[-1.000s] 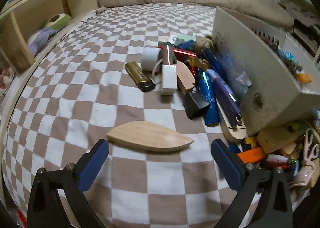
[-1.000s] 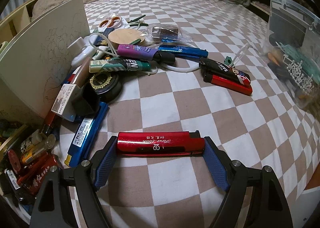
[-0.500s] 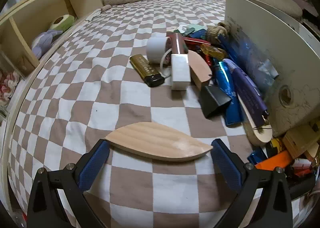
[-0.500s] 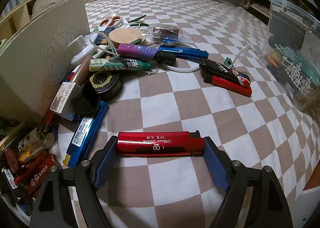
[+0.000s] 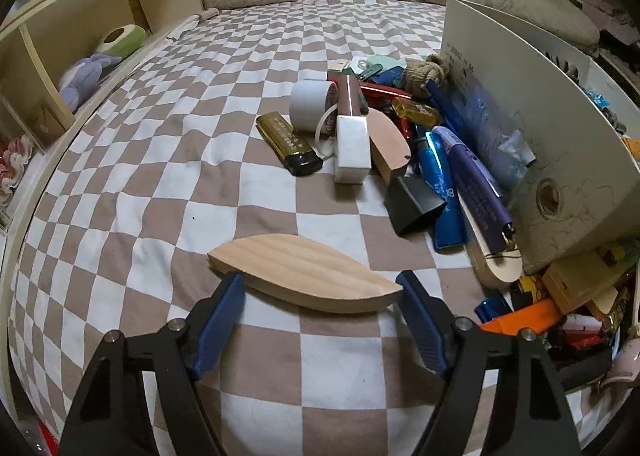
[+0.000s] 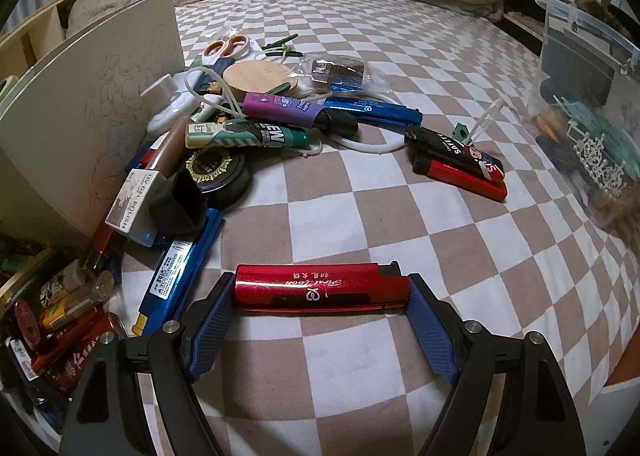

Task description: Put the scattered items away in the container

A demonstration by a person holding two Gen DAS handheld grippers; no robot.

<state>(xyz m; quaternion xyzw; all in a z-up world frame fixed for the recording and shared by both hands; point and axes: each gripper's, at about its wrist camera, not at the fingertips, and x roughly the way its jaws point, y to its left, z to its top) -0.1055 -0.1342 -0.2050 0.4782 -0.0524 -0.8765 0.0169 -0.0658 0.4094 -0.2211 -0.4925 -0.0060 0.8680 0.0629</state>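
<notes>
My left gripper (image 5: pixel 320 288) is shut on a leaf-shaped wooden piece (image 5: pixel 304 274), its pads pressing on both ends just above the checkered bed. My right gripper (image 6: pixel 320 288) is shut on a red lighter (image 6: pixel 320 286) held crosswise between its pads. The container is a cream box with a raised flap (image 5: pixel 532 128), also seen in the right wrist view (image 6: pixel 84 112), with several small items inside at its open end (image 6: pixel 48 320). A heap of scattered lighters, tubes and tape (image 5: pixel 360 136) lies beside it.
A wooden shelf unit (image 5: pixel 80 56) runs along the bed's left side. A clear plastic bin (image 6: pixel 584 112) stands at the right. Two lighters (image 6: pixel 460 164), scissors (image 6: pixel 228 46) and a wooden disc (image 6: pixel 256 76) lie on the bedspread.
My left gripper has moved forward around the wooden piece and closed on its two ends. My right gripper still holds the red lighter, with little movement.
</notes>
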